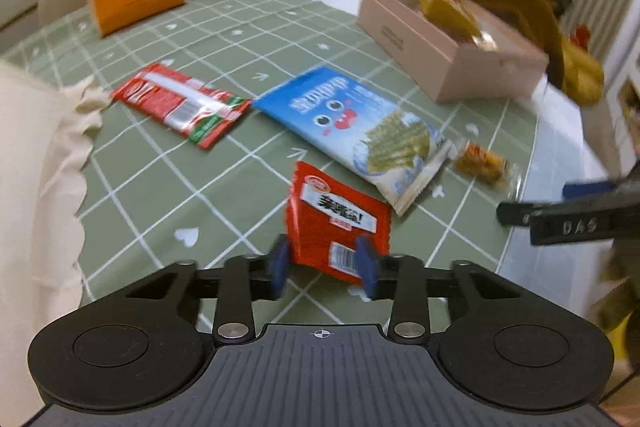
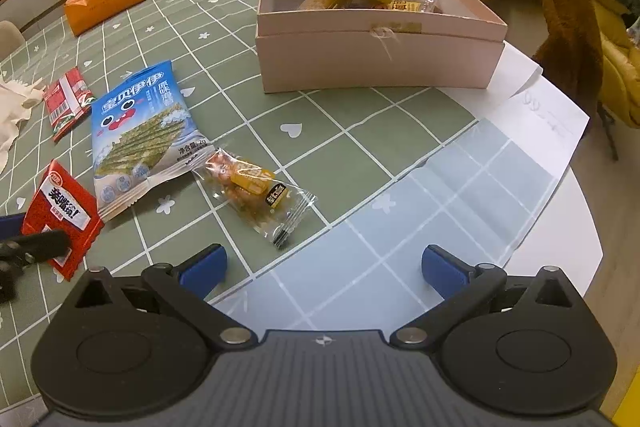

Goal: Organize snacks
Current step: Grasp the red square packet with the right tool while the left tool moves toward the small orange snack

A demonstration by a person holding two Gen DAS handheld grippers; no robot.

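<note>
The left gripper (image 1: 325,264) is clamped on the lower edge of a red snack packet (image 1: 338,227), its blue pads (image 1: 366,265) pressing either side — the packet tilts up off the green checked tablecloth (image 1: 192,163). Just beyond lies a blue seaweed snack bag (image 2: 138,135), then a clear-wrapped snack (image 2: 256,193). The right gripper (image 2: 324,267) hovers with fingers spread wide, holding nothing. Farther right sits the pink box (image 2: 376,53) with snacks inside.
</note>
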